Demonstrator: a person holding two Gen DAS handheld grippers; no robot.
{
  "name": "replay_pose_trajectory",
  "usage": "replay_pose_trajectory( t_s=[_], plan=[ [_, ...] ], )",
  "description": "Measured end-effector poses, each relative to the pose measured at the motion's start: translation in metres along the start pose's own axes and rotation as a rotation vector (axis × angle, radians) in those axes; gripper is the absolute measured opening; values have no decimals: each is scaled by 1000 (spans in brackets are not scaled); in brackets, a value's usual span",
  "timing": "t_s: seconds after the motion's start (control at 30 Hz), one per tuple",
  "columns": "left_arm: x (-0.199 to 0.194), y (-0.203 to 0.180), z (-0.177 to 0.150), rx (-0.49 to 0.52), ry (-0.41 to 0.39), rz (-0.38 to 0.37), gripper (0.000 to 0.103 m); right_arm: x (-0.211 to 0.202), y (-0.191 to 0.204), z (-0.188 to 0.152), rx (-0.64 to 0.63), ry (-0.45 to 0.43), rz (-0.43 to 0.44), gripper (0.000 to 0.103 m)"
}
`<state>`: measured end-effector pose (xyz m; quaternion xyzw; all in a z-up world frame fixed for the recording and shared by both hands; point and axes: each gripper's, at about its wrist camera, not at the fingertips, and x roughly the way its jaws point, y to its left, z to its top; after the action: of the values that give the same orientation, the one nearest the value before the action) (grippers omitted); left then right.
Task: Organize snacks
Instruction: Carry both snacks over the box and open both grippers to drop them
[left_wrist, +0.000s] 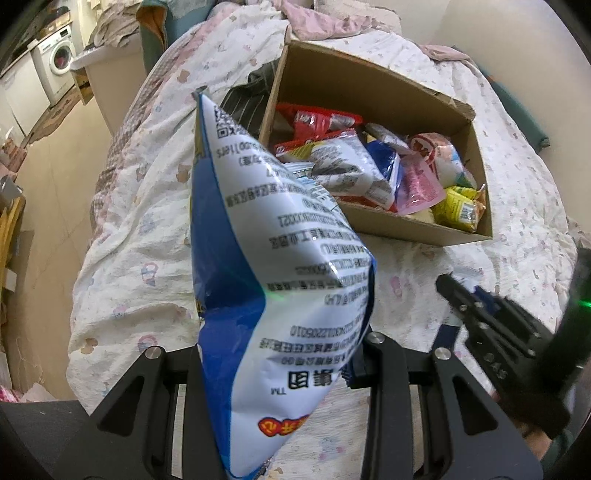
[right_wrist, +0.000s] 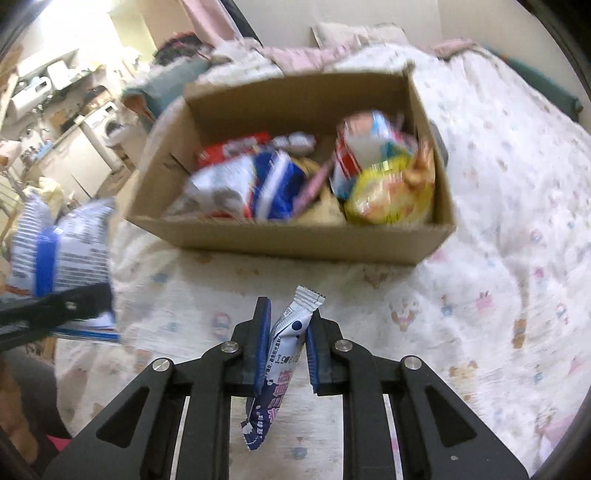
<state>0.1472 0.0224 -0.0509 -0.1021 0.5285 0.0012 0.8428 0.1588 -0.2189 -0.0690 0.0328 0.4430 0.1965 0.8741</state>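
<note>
The cardboard box (right_wrist: 291, 236) sits on the quilt-covered bed (right_wrist: 509, 206) and is already well stocked: red packets against its far wall, a white-and-blue bag in the middle, a pink pouch, a yellow packet (left_wrist: 460, 208) in the near right corner, and several more heaped between them, so I judge the sorting to be mostly done. What is left, as far as I can see from here, is in the person's two tools. The left gripper (left_wrist: 280, 354) is pinched on the lower part of a large blue-and-white chip bag (left_wrist: 280, 236), which stands up puffed and tilted in the air, near the box's left front corner but not over the opening yet. The right gripper (right_wrist: 286, 347) has its blue pads (right_wrist: 260, 343) pressed onto a small white-and-navy snack bar (right_wrist: 282, 354), the crimped top poking up between the fingers and the tail hanging below; it hovers over the bedding, short of the box's near wall. No other loose snack shows on the stretch of quilt in front of the box (the right-hand view is smeared, so small things at the edges could be missed). Both packets look close to delivery; the bulky bag will likely have to lie on top of the pile, since the box floor is covered.
</note>
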Motion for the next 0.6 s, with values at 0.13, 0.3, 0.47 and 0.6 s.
replay_pose_trajectory(
  t_s=[0.13, 0.3, 0.47, 0.6],
  plan=[
    [-8, -7, 5, 29, -33, -7, 30, -24, 4, 16, -1, -54, 29, 18],
    [-25, -16, 28, 56, -91, -21, 30, -24, 18, 60, -7, -107, 58, 18],
    [-41, -27, 56, 104, -144, -23, 30, -32, 20, 95, -28, -152, 65, 18],
    [-39, -29, 80, 117, -150, -26, 30, -29, 18, 121, -40, -182, 78, 18]
  ],
)
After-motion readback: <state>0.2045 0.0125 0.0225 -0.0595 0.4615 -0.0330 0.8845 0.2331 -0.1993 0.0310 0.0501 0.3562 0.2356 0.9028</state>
